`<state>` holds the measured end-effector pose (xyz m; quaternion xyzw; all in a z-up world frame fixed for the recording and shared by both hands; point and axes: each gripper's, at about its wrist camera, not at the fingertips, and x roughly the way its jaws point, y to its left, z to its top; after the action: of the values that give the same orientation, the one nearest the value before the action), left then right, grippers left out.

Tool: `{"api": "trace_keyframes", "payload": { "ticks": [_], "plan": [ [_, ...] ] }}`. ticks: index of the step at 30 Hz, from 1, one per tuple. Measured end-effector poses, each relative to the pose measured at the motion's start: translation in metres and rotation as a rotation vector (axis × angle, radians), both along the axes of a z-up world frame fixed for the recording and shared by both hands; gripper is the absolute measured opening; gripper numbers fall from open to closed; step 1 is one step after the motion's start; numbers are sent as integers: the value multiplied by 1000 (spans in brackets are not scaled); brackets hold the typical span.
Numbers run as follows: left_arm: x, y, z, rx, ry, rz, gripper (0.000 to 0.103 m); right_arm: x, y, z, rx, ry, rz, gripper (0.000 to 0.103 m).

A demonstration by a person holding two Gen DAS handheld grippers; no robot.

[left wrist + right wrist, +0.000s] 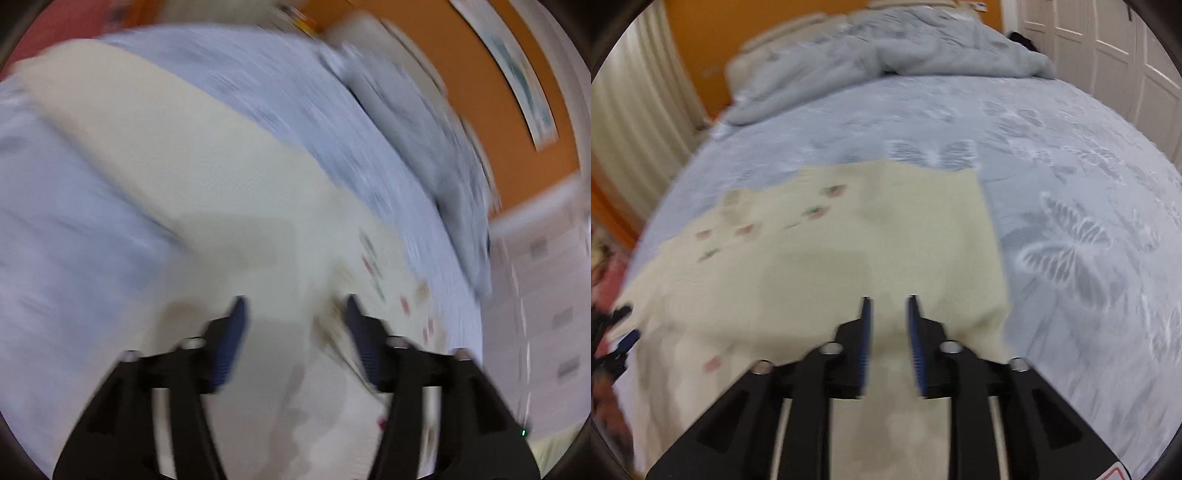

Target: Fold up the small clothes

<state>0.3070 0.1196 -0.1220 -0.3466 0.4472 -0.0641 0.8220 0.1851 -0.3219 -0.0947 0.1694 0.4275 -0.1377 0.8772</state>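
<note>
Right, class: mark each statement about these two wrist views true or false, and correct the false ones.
1. The cream cloth lies on a pale blue bedspread. True.
2. The right gripper is clamped shut on the cloth. False: its jaws stand apart, with cloth showing between them.
3. The left gripper is open. True.
4. The cloth is plain, without any print. False: it carries small red and green motifs.
5. A crumpled grey-blue duvet lies at the far end of the bed. True.

Cream flower-sprigged cloth point(857, 251), pale-blue butterfly bedspread point(1071, 206)
</note>
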Motion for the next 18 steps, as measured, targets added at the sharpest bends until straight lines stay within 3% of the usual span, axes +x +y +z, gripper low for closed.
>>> {"api": "trace_keyframes", "payload": {
  "ticks": [4,7,8,10,13,14,15,16,17,18],
  "plan": [
    [6,132,-4,8,65,313,69,-43,48,-22,23,20,96,35],
    [14,219,-9,32,104,523,70,-57,68,-49,50,83,122,47],
    [20,248,-15,32,131,596,70,-63,76,-50,33,68,113,48],
    [30,278,-24,16,167,656,70,-65,83,-56,-8,21,134,64],
    [43,291,-32,21,176,663,69,-60,109,-65,-149,26,202,80],
    [50,290,-31,48,177,647,64,-56,111,-66,-164,37,202,82],
    [57,290,-31,68,184,623,47,-55,108,-67,-149,33,200,84],
    [62,290,-31,78,189,595,35,-55,105,-68,-125,24,200,85],
    [68,287,-31,84,196,566,16,-56,101,-68,-89,10,203,86],
    [73,284,-28,84,203,557,12,-57,100,-68,-78,7,204,87]
  ]
}}
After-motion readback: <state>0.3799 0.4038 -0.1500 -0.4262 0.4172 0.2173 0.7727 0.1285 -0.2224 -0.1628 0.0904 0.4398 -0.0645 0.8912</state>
